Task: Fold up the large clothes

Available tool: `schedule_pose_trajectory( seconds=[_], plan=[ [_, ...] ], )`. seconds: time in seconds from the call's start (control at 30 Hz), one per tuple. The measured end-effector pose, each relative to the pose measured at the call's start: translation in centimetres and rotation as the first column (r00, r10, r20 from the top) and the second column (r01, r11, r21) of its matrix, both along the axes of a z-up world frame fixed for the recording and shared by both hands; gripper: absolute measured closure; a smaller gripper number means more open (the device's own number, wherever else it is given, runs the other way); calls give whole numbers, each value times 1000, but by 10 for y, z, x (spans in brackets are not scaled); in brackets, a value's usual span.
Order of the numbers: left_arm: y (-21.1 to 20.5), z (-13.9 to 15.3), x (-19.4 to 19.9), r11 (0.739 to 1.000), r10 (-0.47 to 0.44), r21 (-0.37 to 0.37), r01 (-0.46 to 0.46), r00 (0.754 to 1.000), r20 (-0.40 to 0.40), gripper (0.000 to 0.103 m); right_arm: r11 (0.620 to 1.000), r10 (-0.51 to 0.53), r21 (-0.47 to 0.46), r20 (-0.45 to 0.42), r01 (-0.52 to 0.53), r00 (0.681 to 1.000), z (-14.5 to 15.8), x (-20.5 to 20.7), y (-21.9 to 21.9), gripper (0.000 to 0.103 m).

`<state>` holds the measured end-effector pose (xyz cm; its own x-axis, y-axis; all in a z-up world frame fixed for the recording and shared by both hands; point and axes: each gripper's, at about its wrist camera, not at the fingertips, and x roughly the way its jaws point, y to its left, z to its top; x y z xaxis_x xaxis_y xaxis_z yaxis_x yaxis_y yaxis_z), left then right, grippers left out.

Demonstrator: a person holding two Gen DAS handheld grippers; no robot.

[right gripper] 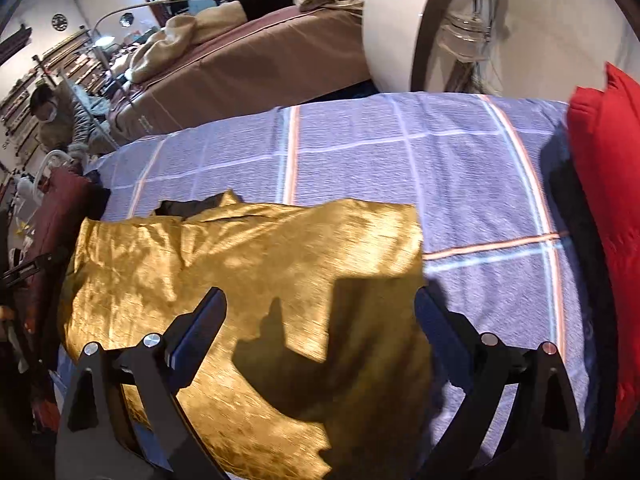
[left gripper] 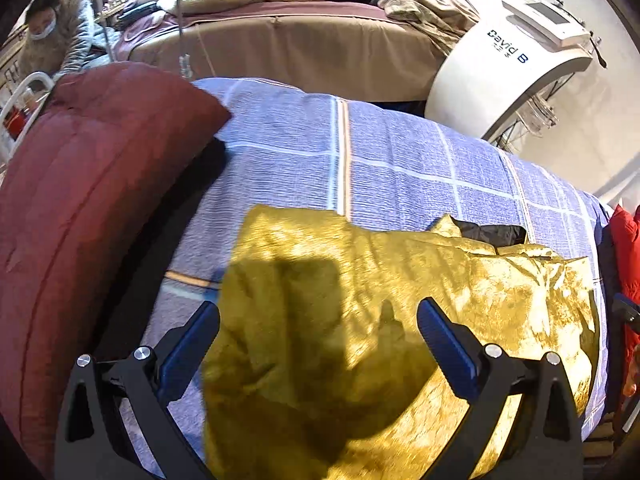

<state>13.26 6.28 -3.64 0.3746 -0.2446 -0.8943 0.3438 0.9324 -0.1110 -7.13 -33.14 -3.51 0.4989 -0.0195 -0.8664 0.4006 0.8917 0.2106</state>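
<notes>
We hold both left tongs [left gripper: 318, 312] and right tongs [right gripper: 320, 304] spread, empty, above the shiny mustard-gold garment [left gripper: 400, 280] on the blue checked bedsheet [left gripper: 400, 152].

Both wrist cams look forward and down, close over the bed [left gripper: 400, 152]. Left sits left, right sits right; both share the gold garment [left gripper: 500, 300].
</notes>
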Motion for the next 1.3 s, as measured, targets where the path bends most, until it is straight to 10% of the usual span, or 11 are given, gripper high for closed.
schedule_pose_trajectory(
  seconds=[0.13, 0.37, 0.67, 0.93, 1.3],
  plan=[
    [-10, -45, 29, 992, 32, 124, -26, 999, -42, 5, 1000, 5, -22, -104, -8, 995, -37, 23, 1, 9],
    [30, -78, 45, 992, 124, 52, -118, 985, -119, 5, 976, -211, -112, -256, 188, 943, -91, 25, -51, 9],
    [42, -42, 42, 988, 146, 50, -145, 989, -5, 5, 942, -281, -249, -224, 224, 933, -69, 16, -54, 9],
    [90, -4, -17, 999, 3, 46, -4, 1000, 14, 6, 989, -88, 115, -52, 94, 995, -20, -76, -46, 9],
    [134, -68, -50, 976, 25, -203, -78, 968, -250, 6, 917, -170, 347, -110, 198, 979, -85, -139, -41, 9]
  ],
)
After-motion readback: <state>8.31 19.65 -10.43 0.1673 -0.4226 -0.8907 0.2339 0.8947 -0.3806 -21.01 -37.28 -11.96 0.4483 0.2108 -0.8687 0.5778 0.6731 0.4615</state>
